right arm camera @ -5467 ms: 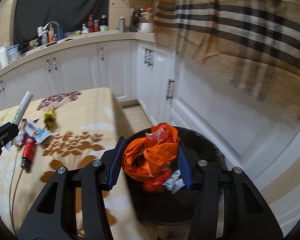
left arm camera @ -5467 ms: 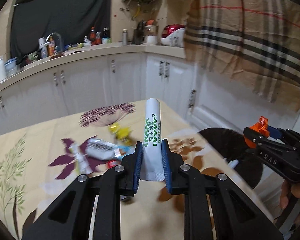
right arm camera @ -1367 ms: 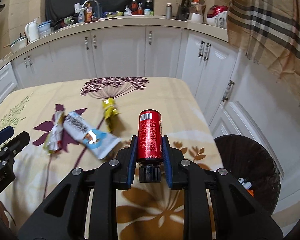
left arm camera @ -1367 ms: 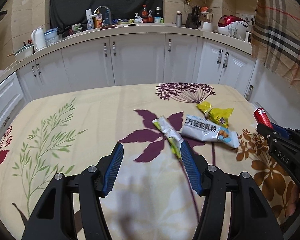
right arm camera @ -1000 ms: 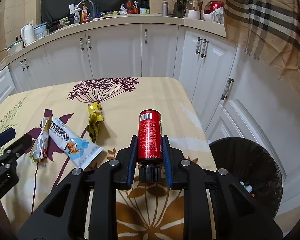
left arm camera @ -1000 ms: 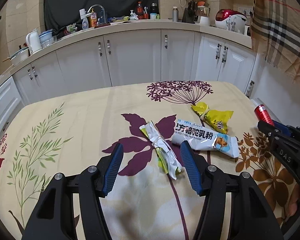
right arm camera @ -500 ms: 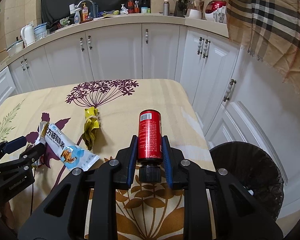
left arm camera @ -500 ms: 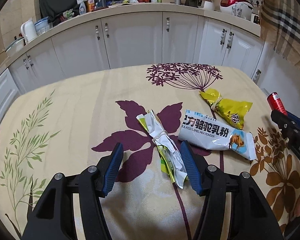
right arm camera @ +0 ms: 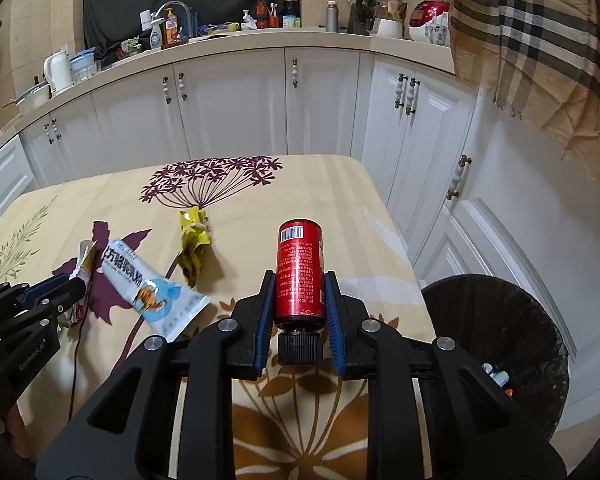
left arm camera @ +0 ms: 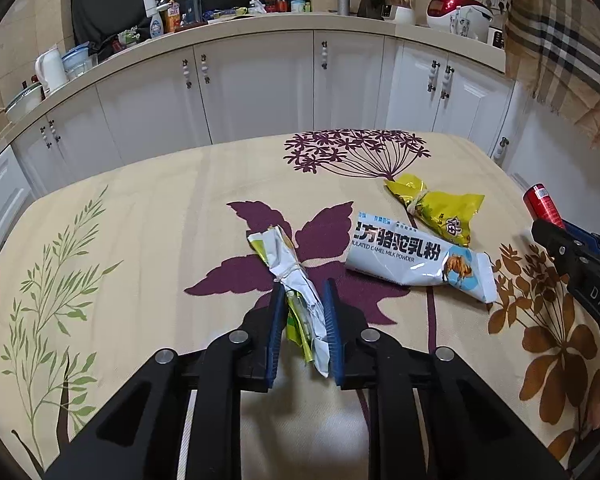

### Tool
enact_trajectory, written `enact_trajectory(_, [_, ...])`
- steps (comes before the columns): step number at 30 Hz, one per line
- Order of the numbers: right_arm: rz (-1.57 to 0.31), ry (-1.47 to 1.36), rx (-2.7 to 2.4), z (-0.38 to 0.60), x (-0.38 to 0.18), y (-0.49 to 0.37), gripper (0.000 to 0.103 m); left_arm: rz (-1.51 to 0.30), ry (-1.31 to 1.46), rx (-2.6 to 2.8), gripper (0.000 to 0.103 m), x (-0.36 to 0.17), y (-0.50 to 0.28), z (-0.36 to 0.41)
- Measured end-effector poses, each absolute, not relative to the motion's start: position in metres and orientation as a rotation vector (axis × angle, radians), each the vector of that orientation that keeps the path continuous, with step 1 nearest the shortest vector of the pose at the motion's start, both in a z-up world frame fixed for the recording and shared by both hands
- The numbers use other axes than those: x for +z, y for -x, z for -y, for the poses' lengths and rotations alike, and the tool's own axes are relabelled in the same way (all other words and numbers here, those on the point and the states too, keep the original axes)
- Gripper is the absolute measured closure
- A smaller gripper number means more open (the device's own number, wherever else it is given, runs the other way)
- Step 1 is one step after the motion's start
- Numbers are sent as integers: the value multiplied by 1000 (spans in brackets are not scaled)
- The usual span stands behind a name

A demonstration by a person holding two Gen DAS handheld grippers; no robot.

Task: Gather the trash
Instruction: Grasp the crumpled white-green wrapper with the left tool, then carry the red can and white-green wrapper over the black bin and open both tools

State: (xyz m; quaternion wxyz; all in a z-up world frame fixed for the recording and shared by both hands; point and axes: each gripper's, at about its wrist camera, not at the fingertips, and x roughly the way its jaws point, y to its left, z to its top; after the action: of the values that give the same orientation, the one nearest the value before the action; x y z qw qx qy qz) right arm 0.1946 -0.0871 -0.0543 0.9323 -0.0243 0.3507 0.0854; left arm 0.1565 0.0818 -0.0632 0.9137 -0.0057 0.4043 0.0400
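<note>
On the floral tabletop (left arm camera: 148, 216): three wrappers. Left gripper (left arm camera: 303, 300) closing on the crumpled white-green wrapper (left arm camera: 296, 284), pads against it. At its 2 o'clock, camel milk powder sachet (left arm camera: 416, 258) and yellow snack bag (left arm camera: 440, 208). Right gripper (right arm camera: 300, 292) clamps one red bottle (right arm camera: 300, 276). Black trash bin (right arm camera: 496, 332) at 3 o'clock holds scraps.

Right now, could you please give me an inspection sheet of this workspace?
Surface: table under a cream floral cloth.
Job's things: crumpled wrapper, white milk powder packet, yellow snack bag lying on the cloth; red bottle held up; black bin beside the table, some trash inside.
Clutter: nothing seen beyond the trash.
Grippers: left gripper closing around the crumpled wrapper; right gripper shut on the red bottle.
Cables: thin dark cord across the cloth.
Surroundings: white cabinets, crowded counter, plaid cloth.
</note>
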Motion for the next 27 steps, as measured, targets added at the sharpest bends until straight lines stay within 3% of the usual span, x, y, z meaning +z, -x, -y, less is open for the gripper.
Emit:
enact_trajectory(16, [-698, 34, 165, 96, -43, -141, 80, -744, 13, 48, 87, -35, -110, -72])
enact_trajectory(27, [-663, -2, 65, 145, -30, -111, 80, -677, -34, -75, 87, -21, -93, -19])
